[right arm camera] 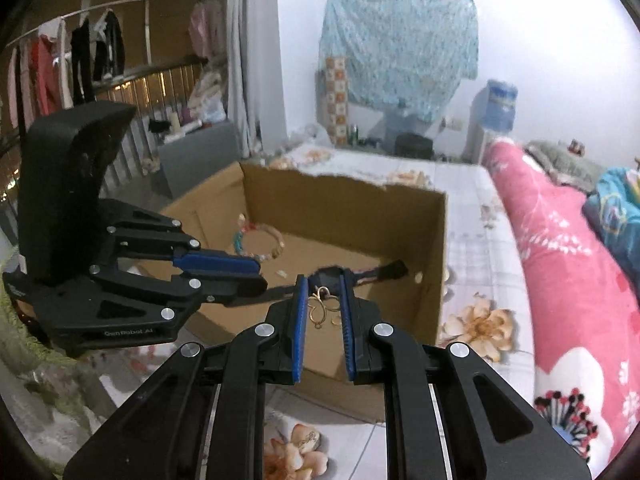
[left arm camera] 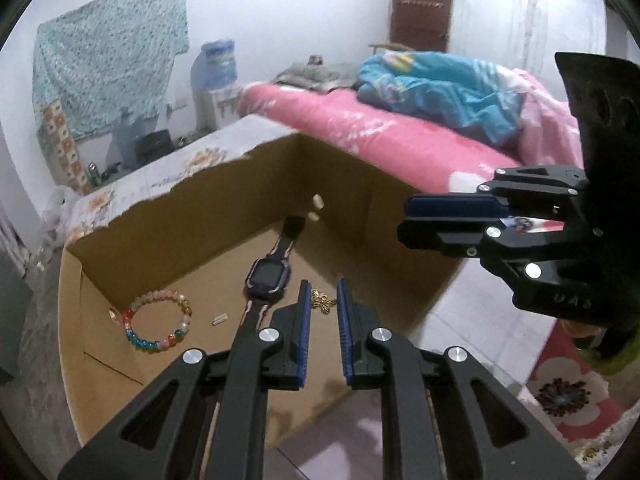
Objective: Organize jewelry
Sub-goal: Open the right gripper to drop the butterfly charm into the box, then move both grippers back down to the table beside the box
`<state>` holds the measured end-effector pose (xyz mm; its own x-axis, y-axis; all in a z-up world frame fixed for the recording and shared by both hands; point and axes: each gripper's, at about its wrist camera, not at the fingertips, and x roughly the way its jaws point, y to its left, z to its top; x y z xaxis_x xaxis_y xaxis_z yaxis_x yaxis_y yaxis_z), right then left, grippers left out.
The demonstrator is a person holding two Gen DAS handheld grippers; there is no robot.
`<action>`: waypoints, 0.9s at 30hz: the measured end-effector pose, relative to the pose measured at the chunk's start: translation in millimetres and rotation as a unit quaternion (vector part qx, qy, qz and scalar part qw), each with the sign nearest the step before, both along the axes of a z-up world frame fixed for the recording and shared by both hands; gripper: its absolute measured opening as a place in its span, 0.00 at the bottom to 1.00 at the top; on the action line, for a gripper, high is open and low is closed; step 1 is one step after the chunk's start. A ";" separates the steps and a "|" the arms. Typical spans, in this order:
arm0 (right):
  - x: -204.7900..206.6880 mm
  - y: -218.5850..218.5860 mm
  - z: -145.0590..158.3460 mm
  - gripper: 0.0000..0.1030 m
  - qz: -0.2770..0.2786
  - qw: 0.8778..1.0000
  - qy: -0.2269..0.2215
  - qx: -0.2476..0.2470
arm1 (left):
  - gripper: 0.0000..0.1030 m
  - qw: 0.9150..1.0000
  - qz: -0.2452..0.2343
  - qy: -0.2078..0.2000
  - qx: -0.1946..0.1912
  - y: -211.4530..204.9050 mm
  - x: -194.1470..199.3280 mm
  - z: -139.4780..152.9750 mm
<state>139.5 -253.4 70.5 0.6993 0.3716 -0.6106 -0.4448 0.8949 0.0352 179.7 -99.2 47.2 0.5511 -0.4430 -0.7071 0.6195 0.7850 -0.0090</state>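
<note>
So it's a bedroom: the cardboard box [left arm camera: 192, 216] sits on a floral-print surface [right arm camera: 476, 240], with a bed under a pink quilt [left arm camera: 360, 132] to the right and a blue patterned cloth [right arm camera: 400, 44] hung on the far wall next to a water dispenser [left arm camera: 216, 80]. Inside the box there's a beaded bracelet [left arm camera: 158, 322] at the left, a dark smartwatch [left arm camera: 268, 276] in the middle, and a small gold butterfly charm [left arm camera: 323, 301] near it. The left hand-held gripper [left arm camera: 322, 304] is over the near side of the box, jaws only a narrow gap apart, nothing pinched; the charm just shows through the gap. The right hand-held gripper [right arm camera: 323, 304] is equally narrow and empty, gold jewelry showing in its gap. The far room is blurry, and a few tiny pale bits on the box floor are too small to identify.
</note>
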 end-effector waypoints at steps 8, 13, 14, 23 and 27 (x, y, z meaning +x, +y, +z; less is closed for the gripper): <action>-3.9 -19.6 -1.1 0.33 -0.028 0.999 0.000 0.027 | 0.32 1.000 0.027 0.014 0.000 8.6 9.0 -11.9; -20.7 -33.7 11.0 0.44 -0.049 0.998 -0.020 0.046 | 0.39 0.999 0.037 0.014 -0.003 12.0 4.0 -10.3; -22.8 -34.7 13.3 0.46 -0.051 0.997 -0.023 0.048 | 0.41 0.999 0.038 0.015 -0.003 12.2 2.3 -9.4; -60.6 -39.4 37.8 0.81 -0.088 0.993 -0.057 0.053 | 0.61 0.998 0.058 0.000 0.007 11.0 -23.1 7.0; -74.1 -40.4 45.6 0.92 -0.116 0.991 -0.058 0.041 | 0.70 0.997 0.071 -0.008 0.010 13.1 -36.2 15.3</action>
<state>65.4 -293.7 116.0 0.8359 0.2378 -0.4947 -0.2326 0.9698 0.0730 143.5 -86.0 62.5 0.6184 -0.3457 -0.7057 0.5019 0.8648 0.0162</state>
